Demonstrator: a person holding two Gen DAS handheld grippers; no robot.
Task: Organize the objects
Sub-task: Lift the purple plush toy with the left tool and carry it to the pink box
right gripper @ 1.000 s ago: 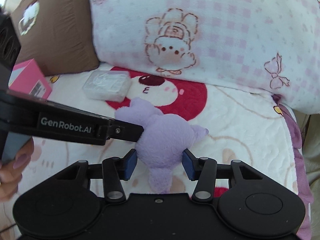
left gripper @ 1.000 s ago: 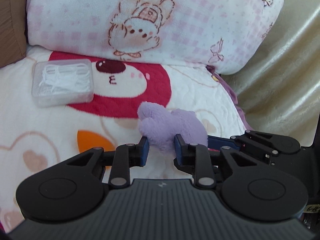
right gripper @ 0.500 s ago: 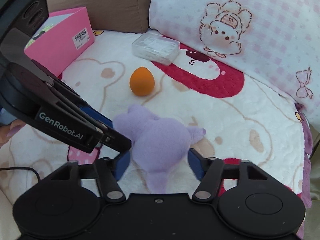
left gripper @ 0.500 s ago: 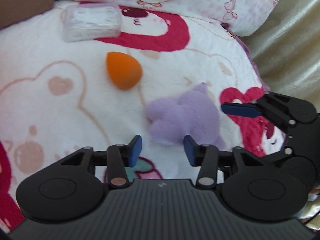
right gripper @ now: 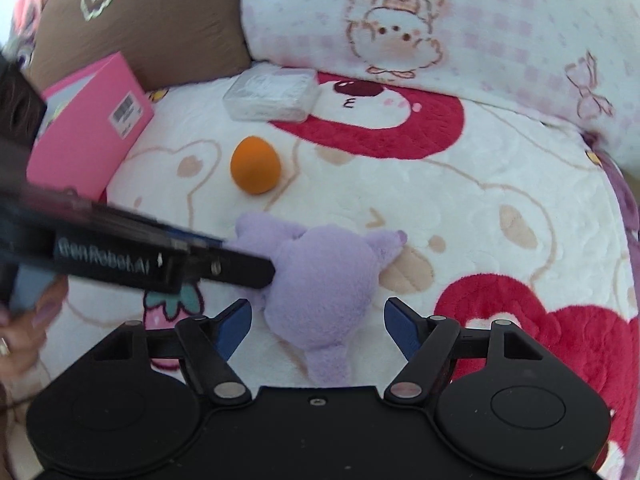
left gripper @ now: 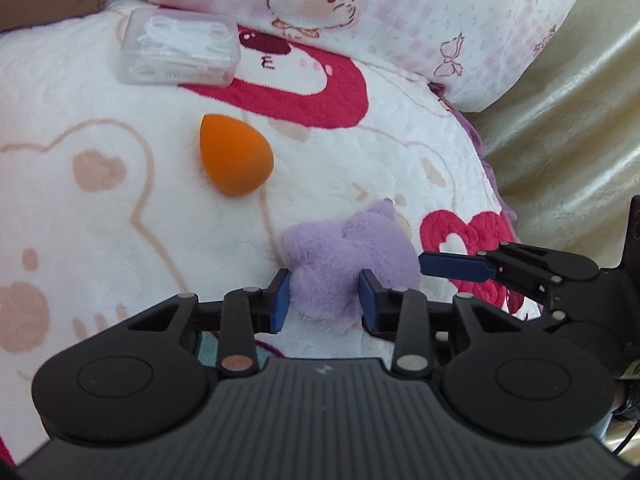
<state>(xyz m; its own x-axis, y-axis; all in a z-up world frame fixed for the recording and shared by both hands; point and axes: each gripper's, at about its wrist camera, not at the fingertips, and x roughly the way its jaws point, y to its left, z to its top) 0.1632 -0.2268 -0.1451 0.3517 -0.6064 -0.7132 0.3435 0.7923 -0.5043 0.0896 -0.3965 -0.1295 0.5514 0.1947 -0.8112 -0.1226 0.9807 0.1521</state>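
A purple plush toy [left gripper: 344,252] lies on the printed blanket [left gripper: 80,240]. My left gripper [left gripper: 325,300] is closed on the toy's near end, its blue pads pressing into the fur. My right gripper [right gripper: 318,322] is wide open around the toy [right gripper: 320,280], with both pads clear of it. An orange egg-shaped sponge [left gripper: 234,158] lies beyond the toy; it also shows in the right wrist view [right gripper: 255,164]. A clear plastic box [left gripper: 178,52] of white items sits near the pillow, and shows in the right wrist view [right gripper: 272,94].
A pink-checked cartoon pillow [left gripper: 400,12] lines the back. A pink carton [right gripper: 88,128] stands at the left against a brown cushion [right gripper: 152,16]. A cream cover [left gripper: 568,120] drops away to the right of the blanket.
Both grippers carried the toy back from the pillow and down onto the blanket. My right gripper has opened and let go of the toy. My left gripper has closed on it again.
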